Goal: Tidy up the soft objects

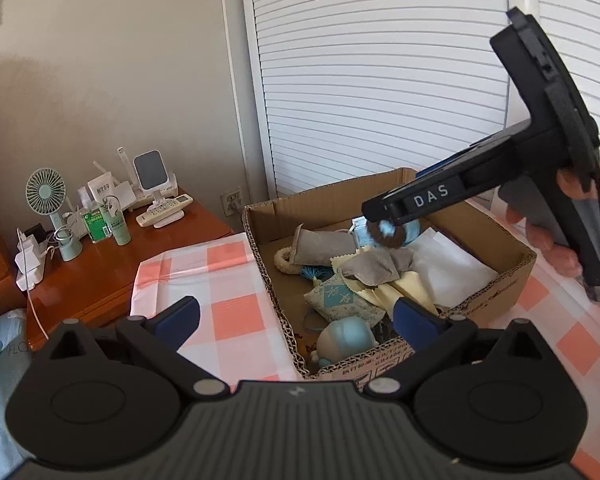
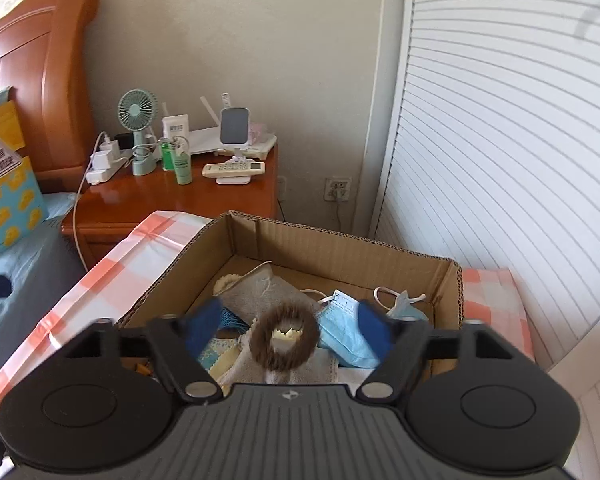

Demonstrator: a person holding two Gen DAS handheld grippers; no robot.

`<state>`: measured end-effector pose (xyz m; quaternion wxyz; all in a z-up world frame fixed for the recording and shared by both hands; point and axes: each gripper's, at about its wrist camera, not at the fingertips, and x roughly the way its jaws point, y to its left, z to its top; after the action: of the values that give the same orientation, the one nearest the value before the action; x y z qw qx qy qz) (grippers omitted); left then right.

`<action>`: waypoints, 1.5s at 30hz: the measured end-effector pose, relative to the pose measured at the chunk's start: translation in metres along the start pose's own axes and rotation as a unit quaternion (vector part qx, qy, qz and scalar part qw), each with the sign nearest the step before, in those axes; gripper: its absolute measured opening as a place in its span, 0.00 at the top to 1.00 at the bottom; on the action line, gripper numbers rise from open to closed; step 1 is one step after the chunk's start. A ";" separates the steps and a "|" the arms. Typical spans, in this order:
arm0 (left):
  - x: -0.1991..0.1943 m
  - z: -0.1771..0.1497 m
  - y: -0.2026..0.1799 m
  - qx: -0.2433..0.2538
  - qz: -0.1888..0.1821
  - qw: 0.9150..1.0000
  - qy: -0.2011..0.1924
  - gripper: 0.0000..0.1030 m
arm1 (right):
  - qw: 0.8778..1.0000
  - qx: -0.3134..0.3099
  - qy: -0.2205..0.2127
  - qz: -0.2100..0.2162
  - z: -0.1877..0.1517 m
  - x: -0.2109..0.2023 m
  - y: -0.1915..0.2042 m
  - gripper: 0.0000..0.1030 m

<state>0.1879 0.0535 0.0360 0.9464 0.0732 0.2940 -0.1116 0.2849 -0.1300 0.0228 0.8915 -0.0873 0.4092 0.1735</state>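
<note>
Your left gripper (image 1: pixel 296 320) stands wide and empty at the near edge of the cardboard box (image 1: pixel 496 240), its blue pads astride the box's near corner, above a pale blue plush toy (image 1: pixel 346 340) and a patterned sachet (image 1: pixel 340 300). Your right gripper (image 2: pixel 288 328) has its jaws spread, and the brown furry hair tie (image 2: pixel 284 340) sits between the pads without either pressing on it; whether it is falling or still caught on something you cannot tell from here.

The tie is over the box's middle, above the grey pouches (image 1: pixel 368 270) and yellow cloths (image 1: pixel 412 292), with blue face masks (image 2: pixel 344 332) just beside it. Beyond lie the checked tablecloth (image 1: pixel 228 280) and, well apart, the wooden nightstand (image 2: pixel 188 196) with its fan (image 2: pixel 137 110).

The risk, as you stand: a light ring dropped from above can bounce off the heap, or snag a pad as you pull away and ride out of the box. Your two tools also sit close; a quick withdrawal could knock them together or nudge the box.
</note>
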 end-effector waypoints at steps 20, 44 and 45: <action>-0.036 -0.012 -0.020 -0.075 0.058 0.992 0.084 0.01 | 0.979 0.106 0.092 -0.150 -0.085 -0.100 0.031 0.00; -0.054 -0.010 -0.038 -0.063 0.061 0.993 0.081 0.01 | 0.978 0.127 0.070 -0.151 -0.106 -0.136 0.044 0.00; -0.054 -0.010 -0.039 -0.062 0.061 0.993 0.081 0.01 | 0.978 0.127 0.070 -0.150 -0.106 -0.136 0.044 0.00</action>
<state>0.1291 0.0276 0.0564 0.9273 0.0411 0.3710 -0.0288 0.1117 -0.1529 0.0565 0.8802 -0.0459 0.4718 -0.0224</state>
